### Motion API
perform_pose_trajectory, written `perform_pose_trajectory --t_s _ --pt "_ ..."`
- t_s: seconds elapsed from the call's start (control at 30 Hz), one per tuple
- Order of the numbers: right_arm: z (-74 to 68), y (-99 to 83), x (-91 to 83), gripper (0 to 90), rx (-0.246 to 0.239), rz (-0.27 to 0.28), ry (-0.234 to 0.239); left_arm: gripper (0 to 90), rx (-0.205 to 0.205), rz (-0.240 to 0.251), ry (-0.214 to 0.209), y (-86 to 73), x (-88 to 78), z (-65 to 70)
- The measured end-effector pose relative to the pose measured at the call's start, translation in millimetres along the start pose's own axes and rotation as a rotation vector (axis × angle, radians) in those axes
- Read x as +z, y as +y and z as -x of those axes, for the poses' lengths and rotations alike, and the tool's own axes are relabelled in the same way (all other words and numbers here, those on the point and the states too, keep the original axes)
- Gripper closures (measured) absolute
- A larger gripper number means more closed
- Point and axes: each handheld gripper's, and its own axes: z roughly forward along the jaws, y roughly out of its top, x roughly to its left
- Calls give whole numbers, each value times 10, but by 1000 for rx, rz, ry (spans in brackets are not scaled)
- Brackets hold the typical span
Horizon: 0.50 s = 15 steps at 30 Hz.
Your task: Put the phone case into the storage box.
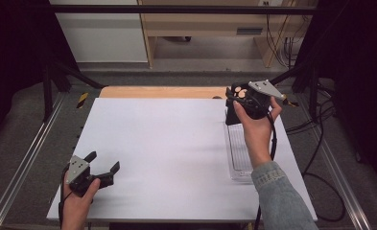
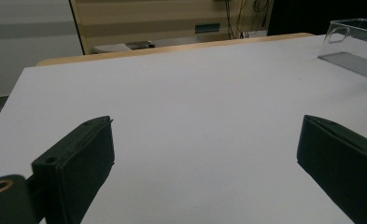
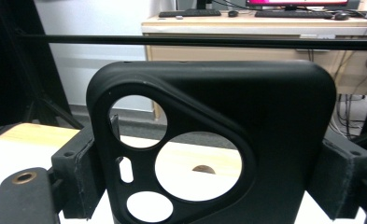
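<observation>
The phone case [image 3: 246,140], black and with round camera cut-outs at one corner, is clamped between the two pads of the right claw [image 1: 235,104], one pad pressed against each long side. In the right gripper view it is seen from the back, standing upright between the jaws, and the wooden edge strip behind the bench is visible through the largest cut-out. In the high view the right claw is held up in the person's right hand [image 1: 254,125] above the far right part of the white bench [image 1: 167,143], with the case at the claw's tip and the grey three-cornered plate on top. A denim sleeve [image 1: 279,196] is seen on that forearm.

Just below the hand, a clear plastic tray [image 1: 238,148] lies along the right side of the bench; its near corner is also seen at the upper right of the left gripper view [image 2: 354,42].

The left claw [image 1: 102,167] is held low at the near left corner of the bench in the left hand [image 1: 78,196]. Its jaws are spread wide, nothing is gripped between them, and bare white bench is seen in the gap.
</observation>
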Motion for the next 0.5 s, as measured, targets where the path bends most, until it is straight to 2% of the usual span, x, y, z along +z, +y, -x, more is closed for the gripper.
perform_pose_trajectory --t_s 0.2,0.33,0.4,0.5 --pt "89 -66 2 141 -9 -7 -26 42 13 -6 -11 -1 23 34" --pt "146 -126 41 141 -15 -19 -35 42 41 -15 -2 -9 30 47" --pt "177 -151 55 141 -15 -22 -41 43 42 -19 -6 -16 35 53" --pt "214 -172 68 141 -12 -24 -54 44 61 -7 -8 -13 37 58"
